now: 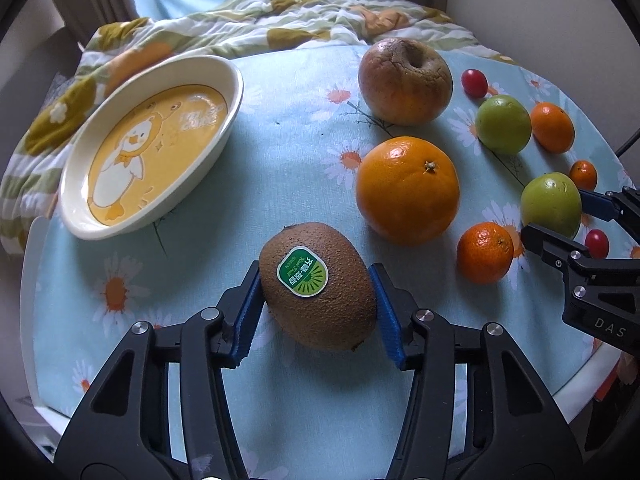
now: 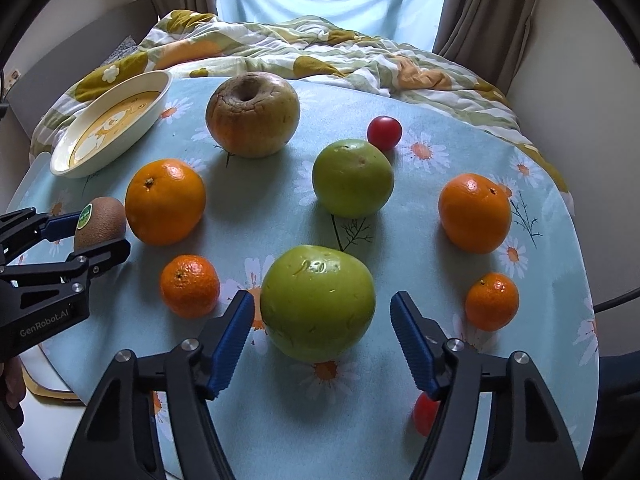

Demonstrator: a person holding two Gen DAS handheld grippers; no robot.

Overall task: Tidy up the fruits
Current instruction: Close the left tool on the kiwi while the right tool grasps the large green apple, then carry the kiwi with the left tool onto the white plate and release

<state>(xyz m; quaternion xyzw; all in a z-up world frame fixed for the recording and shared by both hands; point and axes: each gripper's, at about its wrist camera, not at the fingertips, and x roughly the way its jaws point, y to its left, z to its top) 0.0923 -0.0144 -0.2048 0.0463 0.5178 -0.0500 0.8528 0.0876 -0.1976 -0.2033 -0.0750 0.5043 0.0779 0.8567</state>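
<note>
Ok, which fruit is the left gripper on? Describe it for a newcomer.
On the daisy-print tablecloth, near the oval cream duck dish, the left gripper brackets a fuzzy brown kiwi. Only it carries a green sticker.

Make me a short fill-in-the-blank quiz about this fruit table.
1. The left tool has its blue pads on either side of the ____.
2. The dish has a cartoon ____ printed inside.
3. The fruit between the right tool's open pads is coloured ____.

Missing words: kiwi; duck; green
</note>
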